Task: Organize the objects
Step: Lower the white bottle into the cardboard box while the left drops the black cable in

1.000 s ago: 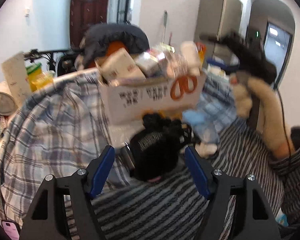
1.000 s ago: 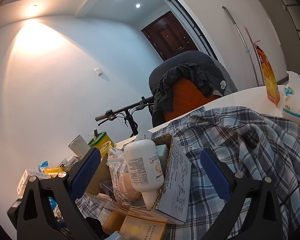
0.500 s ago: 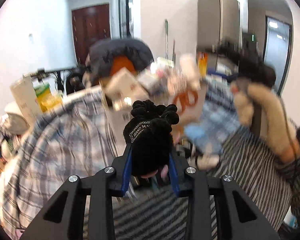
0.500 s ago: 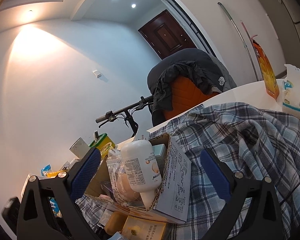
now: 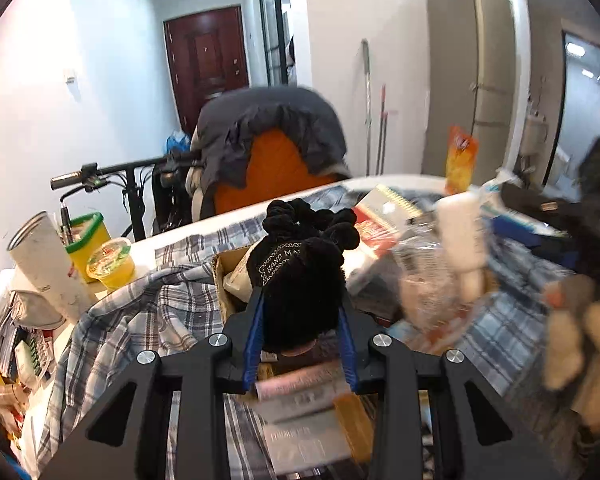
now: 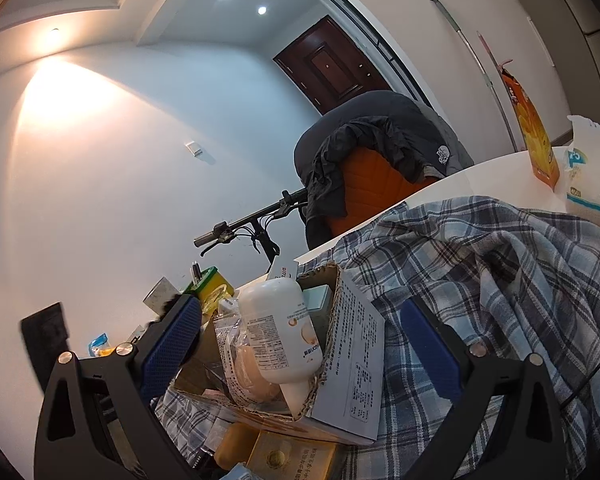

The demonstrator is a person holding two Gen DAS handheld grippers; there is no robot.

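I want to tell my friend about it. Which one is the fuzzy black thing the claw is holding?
Find the cardboard box sitting on the plaid shirt in the middle of the table. Just in front of it, the left claw pinches a black scrunchie. It is the only ruffled, pitch-black thing, with a small white-lettered label.

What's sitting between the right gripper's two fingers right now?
Right wrist view: the cardboard box with a white bottle in it lies between the open right gripper fingers, ungripped.
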